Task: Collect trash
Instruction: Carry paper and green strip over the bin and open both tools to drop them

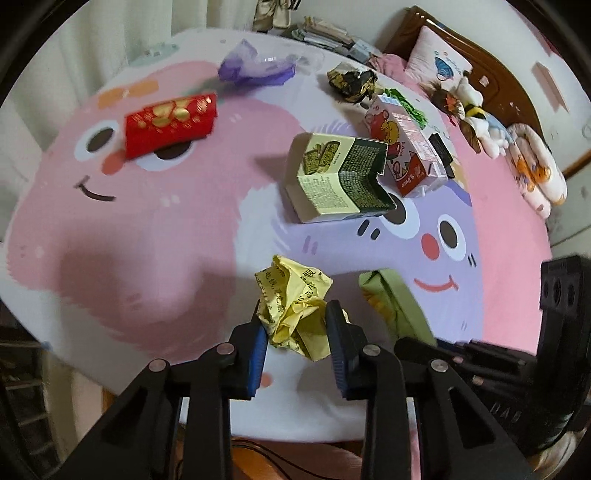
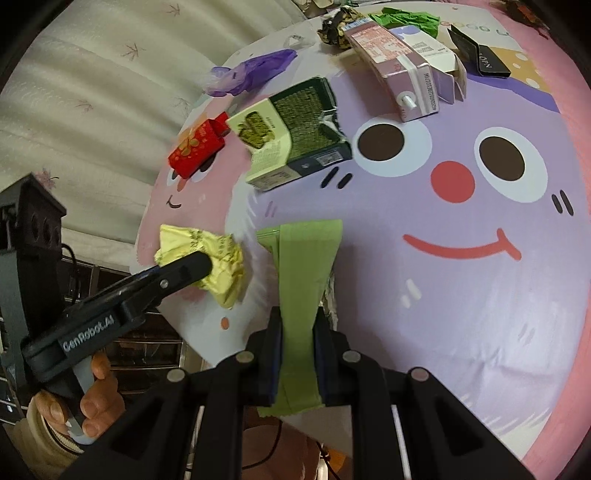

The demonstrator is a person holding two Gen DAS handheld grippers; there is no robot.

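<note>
My left gripper (image 1: 297, 332) is shut on a crumpled yellow paper ball (image 1: 293, 302), held just above the near edge of the cartoon-print bed; it also shows in the right wrist view (image 2: 207, 264). My right gripper (image 2: 298, 354) is shut on a flat green packet (image 2: 301, 280), whose end shows in the left wrist view (image 1: 395, 302). More trash lies further on: a green and cream carton (image 1: 338, 177), a red box (image 1: 170, 123), a pink drink carton (image 1: 404, 147), a purple bag (image 1: 255, 64), and a dark crumpled wrapper (image 1: 352, 81).
The bed sheet (image 2: 480, 314) carries pink and purple cartoon faces. A flat black box (image 2: 480, 55) and a green crumpled wrapper (image 2: 406, 18) lie at the far side. Pillows and plush toys (image 1: 476, 110) sit by the wooden headboard. A curtain (image 2: 92, 92) hangs on the left.
</note>
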